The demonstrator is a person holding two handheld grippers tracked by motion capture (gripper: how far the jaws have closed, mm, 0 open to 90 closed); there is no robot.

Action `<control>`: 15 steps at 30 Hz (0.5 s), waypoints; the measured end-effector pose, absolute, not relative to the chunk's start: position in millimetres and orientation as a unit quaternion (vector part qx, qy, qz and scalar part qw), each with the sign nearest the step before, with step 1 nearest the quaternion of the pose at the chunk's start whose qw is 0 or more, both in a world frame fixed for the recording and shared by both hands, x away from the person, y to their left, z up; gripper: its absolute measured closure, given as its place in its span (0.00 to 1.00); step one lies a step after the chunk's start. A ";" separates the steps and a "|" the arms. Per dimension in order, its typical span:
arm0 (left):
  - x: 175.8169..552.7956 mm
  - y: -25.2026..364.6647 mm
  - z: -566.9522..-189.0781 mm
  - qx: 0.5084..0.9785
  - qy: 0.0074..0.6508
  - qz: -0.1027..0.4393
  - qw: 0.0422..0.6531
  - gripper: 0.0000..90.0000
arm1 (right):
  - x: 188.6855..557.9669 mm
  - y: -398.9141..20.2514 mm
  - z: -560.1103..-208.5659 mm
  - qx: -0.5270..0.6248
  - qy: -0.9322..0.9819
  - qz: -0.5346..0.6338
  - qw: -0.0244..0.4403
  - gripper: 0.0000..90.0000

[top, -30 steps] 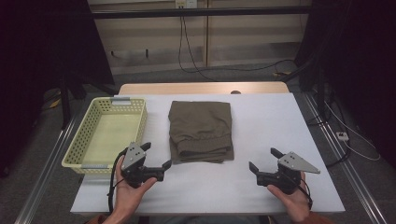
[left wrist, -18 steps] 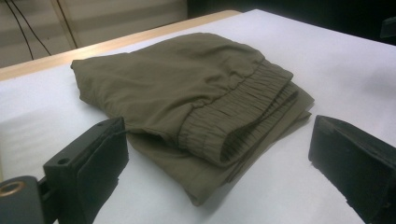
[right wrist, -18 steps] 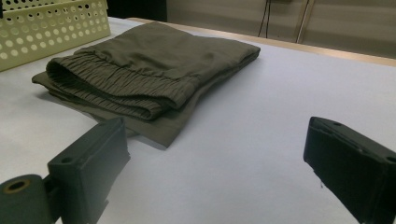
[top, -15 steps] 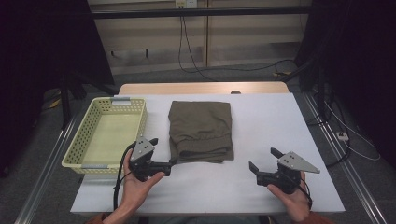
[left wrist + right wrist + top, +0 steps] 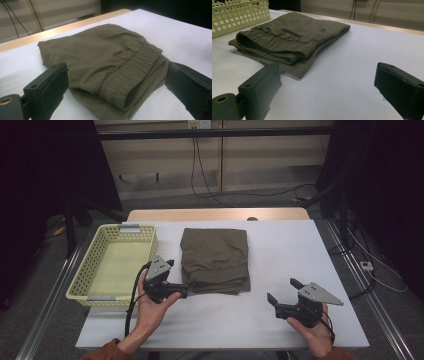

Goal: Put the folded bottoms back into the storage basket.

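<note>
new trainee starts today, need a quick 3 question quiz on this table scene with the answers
1. True or false: the folded olive garment lies inside the yellow basket.
2. Which gripper is nearer the garment: A) left gripper B) right gripper?
3. Fill in: in the left gripper view the garment's ____ waistband faces the camera.

Key
1. False; it lies on the white table, right of the basket.
2. A.
3. Elastic (gathered).
</note>
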State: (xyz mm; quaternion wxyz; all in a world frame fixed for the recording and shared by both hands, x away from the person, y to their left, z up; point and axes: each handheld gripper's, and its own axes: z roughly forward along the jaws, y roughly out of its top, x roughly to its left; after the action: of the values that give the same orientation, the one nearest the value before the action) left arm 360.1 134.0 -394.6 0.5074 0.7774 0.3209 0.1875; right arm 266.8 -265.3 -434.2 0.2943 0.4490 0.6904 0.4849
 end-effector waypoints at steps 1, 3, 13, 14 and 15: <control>360.1 134.0 -394.6 0.777 0.321 0.188 0.507 0.06 | 266.8 -265.5 -434.2 0.449 0.690 0.485 0.294 0.08; 362.6 133.2 -394.2 0.778 0.322 0.189 0.505 0.06 | 266.8 -265.5 -434.2 0.450 0.690 0.485 0.293 0.08; 380.2 122.2 -392.2 0.775 0.339 0.182 0.501 0.06 | 266.9 -265.5 -434.3 0.448 0.690 0.486 0.293 0.08; 380.2 122.2 -392.2 0.775 0.339 0.182 0.501 0.06 | 267.0 -265.4 -434.4 0.448 0.691 0.486 0.293 0.08; 381.7 121.3 -392.6 0.776 0.339 0.178 0.501 0.06 | 267.1 -265.4 -434.4 0.448 0.691 0.486 0.292 0.08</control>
State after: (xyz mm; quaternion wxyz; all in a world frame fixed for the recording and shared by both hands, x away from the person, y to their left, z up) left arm 381.7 121.3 -392.6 0.5011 0.7762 0.3389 0.1777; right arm 267.1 -265.4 -434.4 0.2917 0.4485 0.6910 0.4861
